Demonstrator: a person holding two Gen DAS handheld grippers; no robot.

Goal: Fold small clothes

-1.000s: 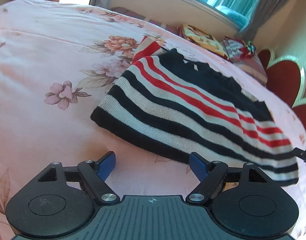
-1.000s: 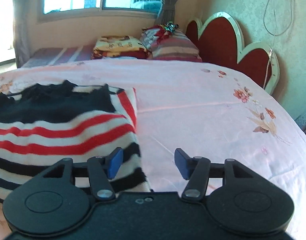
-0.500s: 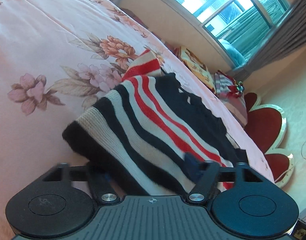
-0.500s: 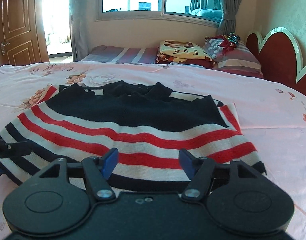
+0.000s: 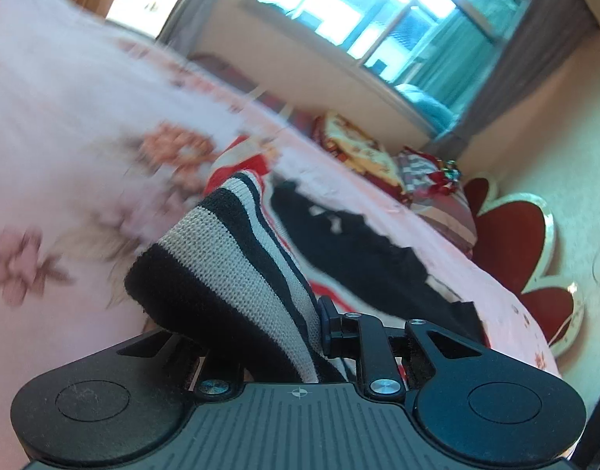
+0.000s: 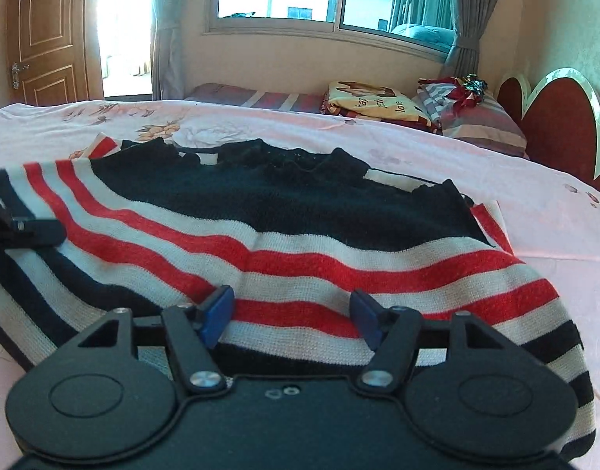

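Observation:
A knitted sweater point(image 6: 300, 211), black at the top with red, white and black stripes below, lies spread on the bed. In the left wrist view its black hem corner point(image 5: 229, 266) is bunched up and raised off the sheet. My left gripper point(image 5: 268, 337) is closing on that corner, and the fabric fills the gap between the jaws and hides the left finger. The same gripper point(image 6: 22, 227) shows at the sweater's left edge in the right wrist view. My right gripper point(image 6: 292, 315) stands open low over the bottom stripes near the right side, holding nothing.
A pink floral bedsheet point(image 6: 534, 211) covers the bed around the sweater. Folded blankets point(image 6: 370, 103) and a striped pillow point(image 6: 476, 117) lie at the far end, beside a red heart-shaped headboard point(image 6: 558, 117). A window and a wooden door point(image 6: 41, 39) are behind.
My left gripper moved onto the sweater's hem corner, closed on it and lifted the fabric. My right gripper swung from the sweater's right edge to over its lower stripes.

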